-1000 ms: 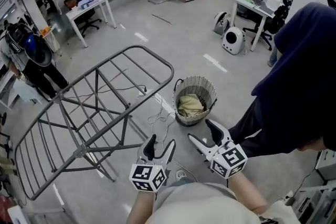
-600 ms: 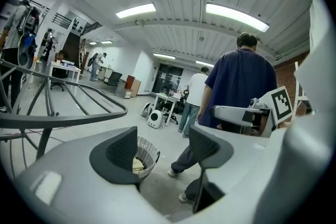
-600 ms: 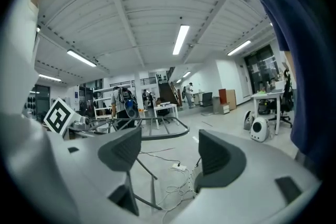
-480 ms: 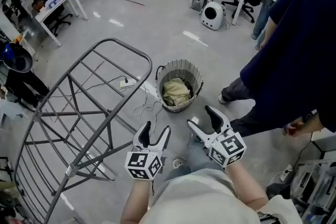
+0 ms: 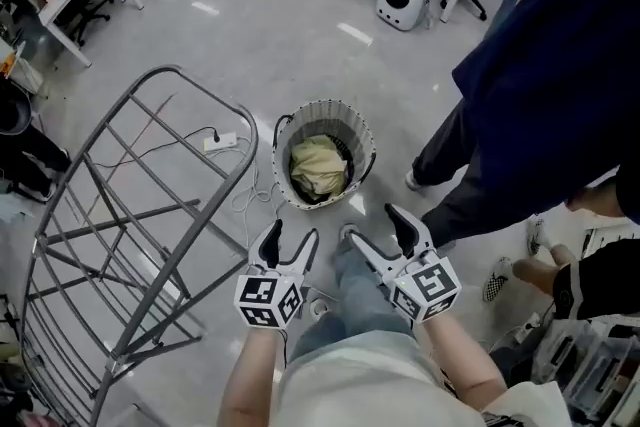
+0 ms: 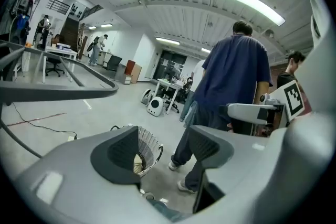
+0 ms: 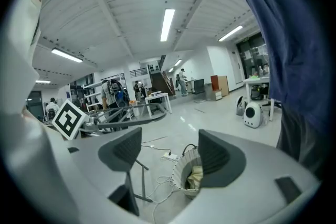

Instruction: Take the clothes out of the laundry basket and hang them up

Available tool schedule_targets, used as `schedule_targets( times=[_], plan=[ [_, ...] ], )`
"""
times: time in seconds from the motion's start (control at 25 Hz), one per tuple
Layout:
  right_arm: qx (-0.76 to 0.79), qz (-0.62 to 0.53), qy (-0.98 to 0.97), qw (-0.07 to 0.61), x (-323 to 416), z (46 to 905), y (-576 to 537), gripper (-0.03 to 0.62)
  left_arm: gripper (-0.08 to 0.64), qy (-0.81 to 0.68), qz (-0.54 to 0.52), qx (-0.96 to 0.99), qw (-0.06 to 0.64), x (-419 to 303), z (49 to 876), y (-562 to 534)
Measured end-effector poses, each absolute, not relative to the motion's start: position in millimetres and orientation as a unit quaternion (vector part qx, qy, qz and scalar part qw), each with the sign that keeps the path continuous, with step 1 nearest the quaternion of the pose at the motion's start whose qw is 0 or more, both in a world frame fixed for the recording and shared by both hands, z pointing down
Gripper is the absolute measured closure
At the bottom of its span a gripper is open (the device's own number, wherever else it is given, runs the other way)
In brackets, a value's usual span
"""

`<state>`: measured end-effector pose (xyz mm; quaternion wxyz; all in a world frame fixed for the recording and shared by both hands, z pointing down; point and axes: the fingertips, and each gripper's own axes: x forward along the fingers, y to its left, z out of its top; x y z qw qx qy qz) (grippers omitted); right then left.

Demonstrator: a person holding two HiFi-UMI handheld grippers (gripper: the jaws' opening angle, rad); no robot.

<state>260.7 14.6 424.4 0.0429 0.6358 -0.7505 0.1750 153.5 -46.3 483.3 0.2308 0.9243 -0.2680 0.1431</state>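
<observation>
Two grippers sit side by side in the lower middle of the head view, each capped by its marker cube. Your left gripper (image 5: 291, 237) has its jaws spread apart with nothing between them. Your right gripper (image 5: 369, 225) is likewise wide and empty, and your blue-jeaned leg (image 5: 360, 290) shows between the two. Both point up the frame toward the round pale laundry basket with slatted wire walls (image 5: 325, 110), which stands on the grey floor near the centre of the picture, close ahead of your fingertips but not touching them. Inside it lies a crumpled cream-yellow cloth (image 5: 318, 165), resting low in the basket. In each gripper view you see the basket on the floor beyond the open jaws. At the left of the head view stands the grey tubular metal drying rack (image 5: 175, 70), its bars bare, with a white power strip (image 5: 220, 143) and loose cables on the floor between it and the basket. At the right edge a person in a dark blue top and dark trousers (image 5: 540, 65) stands just beside the basket.
</observation>
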Motion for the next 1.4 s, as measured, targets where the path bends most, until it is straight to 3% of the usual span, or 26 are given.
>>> schedule_targets(
  times=[0.36,1.0,1.4],
  plan=[
    [0.622,0.207,-0.753,0.063,319.3,492.4,-59.3,0.282,0.265,-0.271,0.19,0.904,0.271,236.0,579.4,-115.8],
    [0.603,0.237,-0.757,0.084,373.9,639.6,-144.0,0.292,0.267,-0.302,0.275,0.843,0.35,323.6,827.9,-219.9],
    [0.596,0.261,-0.755,0.08,396.3,726.7,-169.6,0.296,0.267,-0.319,0.333,0.824,0.33,353.2,968.4,-262.0]
  ],
)
